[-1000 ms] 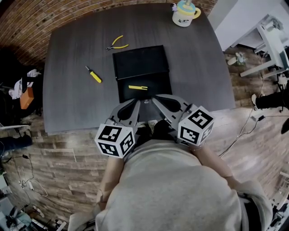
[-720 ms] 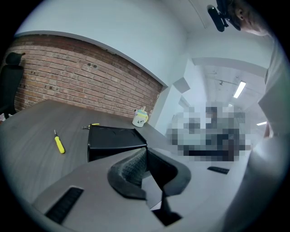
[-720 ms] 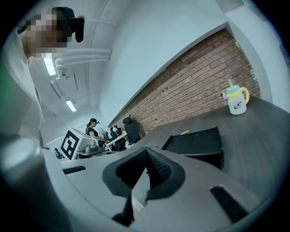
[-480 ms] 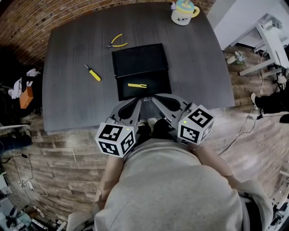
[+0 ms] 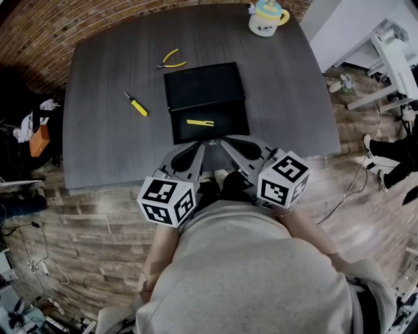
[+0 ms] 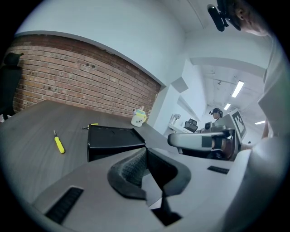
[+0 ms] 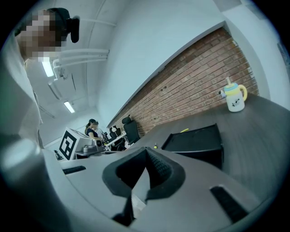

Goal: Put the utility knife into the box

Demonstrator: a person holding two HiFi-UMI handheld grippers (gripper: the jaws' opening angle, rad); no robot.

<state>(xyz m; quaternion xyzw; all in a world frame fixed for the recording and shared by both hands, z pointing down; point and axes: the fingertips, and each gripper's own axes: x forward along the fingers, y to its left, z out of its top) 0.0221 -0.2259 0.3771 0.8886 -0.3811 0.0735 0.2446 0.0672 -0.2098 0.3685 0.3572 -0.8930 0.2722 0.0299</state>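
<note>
A yellow utility knife (image 5: 200, 122) lies inside the near half of an open black box (image 5: 177, 127) in the middle of the dark grey table. Its lid (image 5: 204, 85) lies flat behind it. My left gripper (image 5: 201, 145) and right gripper (image 5: 223, 143) are held side by side at the table's near edge, just short of the box. In the left gripper view the left gripper (image 6: 145, 152) is shut with nothing in it, and the box (image 6: 113, 138) stands just beyond. The right gripper (image 7: 146, 156) is likewise shut and empty, facing the box (image 7: 195, 138).
A yellow-handled screwdriver (image 5: 136, 105) lies left of the box, and yellow pliers (image 5: 171, 62) lie behind it to the left. A lidded cup (image 5: 268, 16) stands at the far right corner. White furniture (image 5: 392, 59) stands right of the table, and people sit at desks in the background.
</note>
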